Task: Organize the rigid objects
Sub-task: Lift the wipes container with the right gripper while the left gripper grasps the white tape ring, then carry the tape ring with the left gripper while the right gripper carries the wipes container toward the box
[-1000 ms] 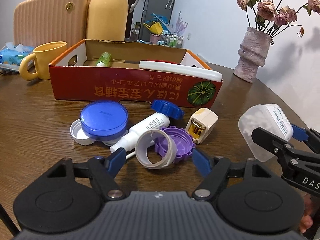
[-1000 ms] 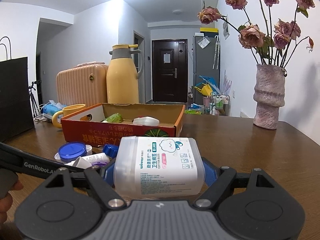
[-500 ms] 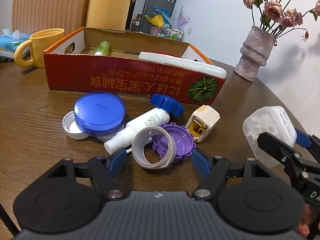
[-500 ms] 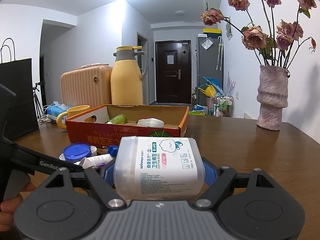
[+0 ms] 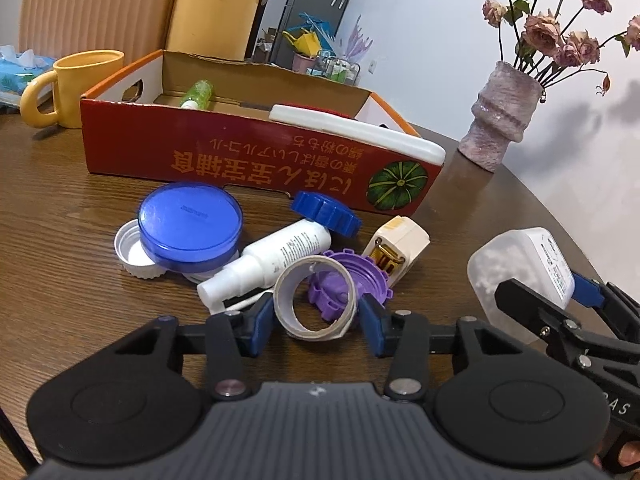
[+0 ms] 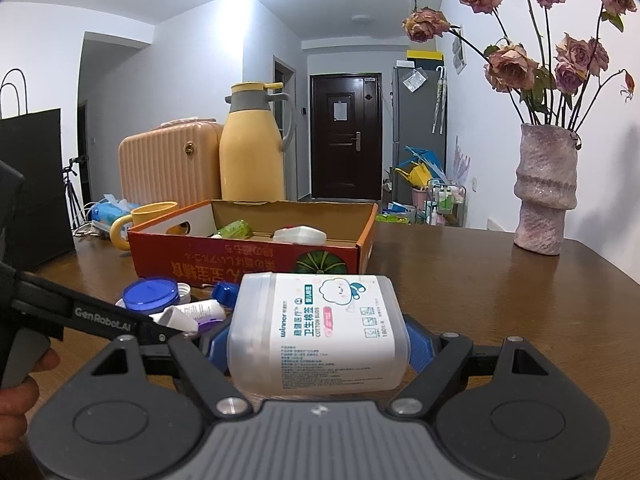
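A: What is the left gripper [image 5: 316,316] doing?

B: Its jaws have just been closing around a white tape ring [image 5: 314,303], which is standing on edge between the blue pads [image 5: 262,318]; the left pad is touching it, the right one looks just short (hard to be sure).

A: And the right gripper [image 6: 318,342]?

B: Its jaws are standing wide, clamping a cotton-bud box [image 6: 320,328] lying on its side just above the wooden surface [image 6: 500,292].

A: Where is everything else sitting?

B: Loose items are lying in a cluster near the ring: a purple lid [image 5: 352,280], a white spray bottle [image 5: 272,264], a round blue lid [image 5: 190,224], a plug adapter [image 5: 400,246]. Behind them an orange cardboard box [image 5: 256,160] is holding a green bottle [image 5: 198,94] and a white case [image 5: 356,130].
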`<state>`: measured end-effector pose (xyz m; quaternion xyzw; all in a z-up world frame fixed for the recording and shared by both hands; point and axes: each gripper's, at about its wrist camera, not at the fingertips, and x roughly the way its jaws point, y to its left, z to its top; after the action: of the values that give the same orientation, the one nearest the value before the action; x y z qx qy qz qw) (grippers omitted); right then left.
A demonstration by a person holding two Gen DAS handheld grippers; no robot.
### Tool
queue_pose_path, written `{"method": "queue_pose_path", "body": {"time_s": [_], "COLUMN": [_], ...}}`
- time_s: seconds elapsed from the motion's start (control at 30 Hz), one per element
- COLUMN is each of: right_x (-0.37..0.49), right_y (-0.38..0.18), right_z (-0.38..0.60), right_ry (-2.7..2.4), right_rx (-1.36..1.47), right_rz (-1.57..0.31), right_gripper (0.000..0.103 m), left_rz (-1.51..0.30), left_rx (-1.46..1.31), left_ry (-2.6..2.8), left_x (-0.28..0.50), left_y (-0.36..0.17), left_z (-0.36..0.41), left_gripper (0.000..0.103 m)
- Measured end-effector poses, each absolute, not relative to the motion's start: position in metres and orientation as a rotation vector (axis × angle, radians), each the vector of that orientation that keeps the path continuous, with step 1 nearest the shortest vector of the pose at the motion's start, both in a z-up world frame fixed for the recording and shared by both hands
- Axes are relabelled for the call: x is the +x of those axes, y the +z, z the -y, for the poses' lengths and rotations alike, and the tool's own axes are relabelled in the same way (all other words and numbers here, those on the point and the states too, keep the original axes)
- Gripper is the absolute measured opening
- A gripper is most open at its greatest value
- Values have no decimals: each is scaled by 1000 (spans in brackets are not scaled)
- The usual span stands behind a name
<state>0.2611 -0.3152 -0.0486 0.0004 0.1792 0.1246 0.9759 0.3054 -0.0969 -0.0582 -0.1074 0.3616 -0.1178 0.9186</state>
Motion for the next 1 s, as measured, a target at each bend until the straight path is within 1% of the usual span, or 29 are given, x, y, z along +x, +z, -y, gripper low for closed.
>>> {"method": "queue_pose_path", "body": {"time_s": [0.17,0.63,1.0], "right_x": [262,259,262], "right_y": [-49,-48,-33], "right_z": [317,314,290], "right_ry": [251,208,206], "right_rx": [10,27,45], "right_rz": [-358,-320,-294], "right_gripper": [82,82,82], "left_rz": [-725,-583,-528], "left_rx": [-223,-182,-169], "left_ry": [-238,-233,-204], "left_x": [302,272,269], "left_y": [-56,-25,-4], "left_z": [96,90,67], "left_gripper": [46,46,46]}}
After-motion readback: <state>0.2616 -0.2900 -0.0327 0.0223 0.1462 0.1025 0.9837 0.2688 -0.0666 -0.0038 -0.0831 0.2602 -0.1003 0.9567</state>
